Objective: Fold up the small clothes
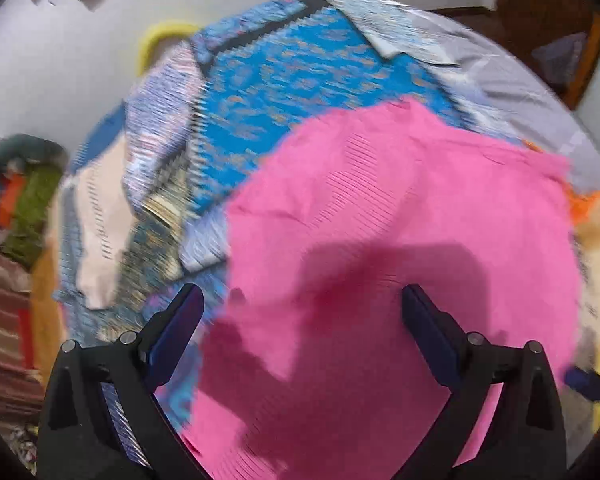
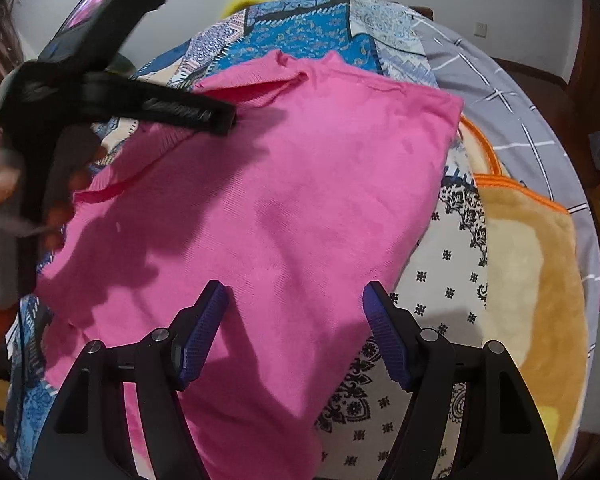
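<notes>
Pink garment (image 2: 284, 216) lies spread on a patterned blue bedcover (image 1: 300, 68). Left gripper (image 1: 302, 320) and right gripper (image 2: 296, 300) hover over it, jaws spread, empty. Left view is motion-blurred; the garment's lower edge is cut off.

left gripper (image 1: 302, 312): black frame; blue ribbed pads; silver screws | right gripper (image 2: 295, 306): same

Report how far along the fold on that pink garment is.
Done: the pink garment lies spread on the patterned bedspread; whether it is already folded once cannot be told. In hand: nothing is gripped; the left gripper and right gripper both hover open over it. Left: grasping an edge, making the remaining folds and setting it aside.
</notes>
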`<state>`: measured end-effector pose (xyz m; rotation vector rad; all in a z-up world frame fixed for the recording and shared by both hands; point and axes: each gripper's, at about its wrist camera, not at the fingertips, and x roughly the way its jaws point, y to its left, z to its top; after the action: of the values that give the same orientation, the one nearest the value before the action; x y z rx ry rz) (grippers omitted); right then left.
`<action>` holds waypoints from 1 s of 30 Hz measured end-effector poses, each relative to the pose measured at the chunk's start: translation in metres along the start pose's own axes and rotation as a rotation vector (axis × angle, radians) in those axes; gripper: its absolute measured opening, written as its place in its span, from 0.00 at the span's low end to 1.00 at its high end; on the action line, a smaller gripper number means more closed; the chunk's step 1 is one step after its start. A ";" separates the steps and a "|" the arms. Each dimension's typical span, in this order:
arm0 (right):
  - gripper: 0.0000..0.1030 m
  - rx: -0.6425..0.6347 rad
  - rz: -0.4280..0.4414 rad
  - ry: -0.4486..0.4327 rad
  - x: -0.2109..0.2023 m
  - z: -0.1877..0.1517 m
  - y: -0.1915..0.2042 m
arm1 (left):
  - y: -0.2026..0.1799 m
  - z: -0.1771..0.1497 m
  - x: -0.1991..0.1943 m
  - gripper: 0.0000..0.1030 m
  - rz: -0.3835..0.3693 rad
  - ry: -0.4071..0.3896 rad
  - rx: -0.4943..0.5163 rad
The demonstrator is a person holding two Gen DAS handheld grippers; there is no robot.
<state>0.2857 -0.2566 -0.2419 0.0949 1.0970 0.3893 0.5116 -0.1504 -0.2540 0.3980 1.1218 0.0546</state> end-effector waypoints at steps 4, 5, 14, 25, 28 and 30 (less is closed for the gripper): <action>0.66 0.006 -0.003 0.008 0.005 -0.003 -0.007 | 0.023 0.009 0.025 0.98 0.112 0.001 0.005; 0.66 0.008 -0.001 0.008 0.005 -0.003 -0.009 | 0.034 0.010 0.027 0.98 0.098 0.001 -0.018; 0.66 0.016 -0.005 0.019 0.006 -0.007 -0.011 | 0.125 0.012 0.041 0.98 0.121 0.055 -0.236; 0.66 0.036 -0.012 0.019 -0.012 -0.012 -0.006 | 0.173 -0.035 0.022 0.97 0.009 0.091 -0.264; 0.66 0.036 -0.005 0.010 -0.014 -0.013 -0.001 | 0.155 -0.035 0.011 0.97 -0.045 0.077 -0.220; 0.66 0.031 0.000 0.012 -0.013 -0.011 0.003 | 0.141 -0.030 0.005 0.97 -0.078 0.069 -0.192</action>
<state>0.2700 -0.2597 -0.2353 0.1203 1.1148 0.3734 0.5095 -0.0097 -0.2219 0.1821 1.1879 0.1077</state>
